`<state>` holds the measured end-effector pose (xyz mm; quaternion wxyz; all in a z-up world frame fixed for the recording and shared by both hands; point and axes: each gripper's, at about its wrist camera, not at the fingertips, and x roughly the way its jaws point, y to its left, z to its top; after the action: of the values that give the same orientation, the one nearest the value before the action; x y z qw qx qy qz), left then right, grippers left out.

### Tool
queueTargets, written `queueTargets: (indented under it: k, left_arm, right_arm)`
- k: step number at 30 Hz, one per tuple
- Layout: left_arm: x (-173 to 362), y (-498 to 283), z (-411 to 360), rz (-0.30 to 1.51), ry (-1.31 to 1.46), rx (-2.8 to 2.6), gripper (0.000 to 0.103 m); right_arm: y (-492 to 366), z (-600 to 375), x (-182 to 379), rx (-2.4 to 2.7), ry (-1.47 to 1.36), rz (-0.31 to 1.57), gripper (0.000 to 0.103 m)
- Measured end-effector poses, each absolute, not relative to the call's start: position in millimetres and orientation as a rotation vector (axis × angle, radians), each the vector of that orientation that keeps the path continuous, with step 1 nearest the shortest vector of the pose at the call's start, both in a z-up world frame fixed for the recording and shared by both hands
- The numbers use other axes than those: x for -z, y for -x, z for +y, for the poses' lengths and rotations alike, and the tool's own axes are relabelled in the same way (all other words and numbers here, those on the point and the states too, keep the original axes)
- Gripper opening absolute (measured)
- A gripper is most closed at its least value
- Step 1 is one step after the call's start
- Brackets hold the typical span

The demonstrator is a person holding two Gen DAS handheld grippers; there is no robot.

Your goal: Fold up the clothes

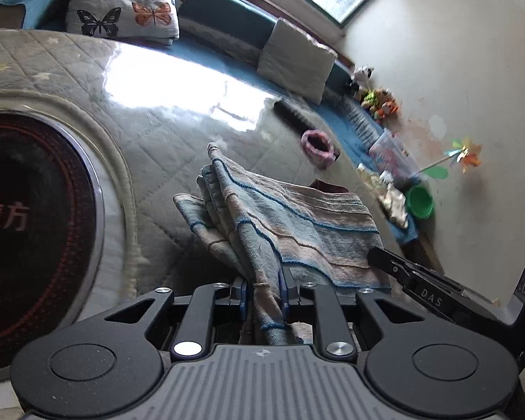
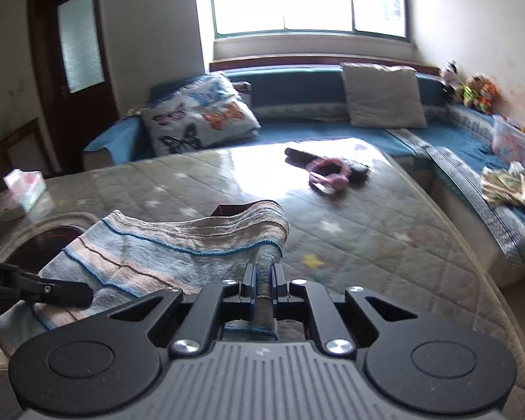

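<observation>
Left gripper (image 1: pixel 264 290) clenched on a bunched edge of the striped towel (image 1: pixel 290 224), towel hanging between both grippers above the quilted table (image 1: pixel 164 133), right gripper (image 2: pixel 262 280) clenched on the towel's other edge, pink ring (image 2: pixel 329 175) farther back on table
</observation>
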<state>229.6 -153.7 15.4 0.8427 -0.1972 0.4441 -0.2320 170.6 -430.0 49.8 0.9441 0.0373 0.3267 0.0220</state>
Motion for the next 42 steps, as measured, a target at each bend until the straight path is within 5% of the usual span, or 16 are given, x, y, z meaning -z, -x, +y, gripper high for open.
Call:
queueTargets:
  k: [7,19,31,42]
  left_arm:
    - [-19,-222,-145,0.906,0.303,0.427,0.041]
    - [-31,-247,-165,0.81,0.233,0.442,0.024]
    - [-11,-263,-162,0.842,0.222,0.441,0.022]
    - [-33,-264,-164,0.781,0.217,0.442,0.022]
  right_arm:
    - [-180,-449,-20,-0.01,-0.083,0.734,0.016]
    - [-210,-424,-40,-0.161,-0.109,0.674,0.015]
    - [-260,-405,-6,-0.173,-0.098,0.681,0.012]
    - [-222,-391,-29,-0.268,-0.001,0.665,0.013]
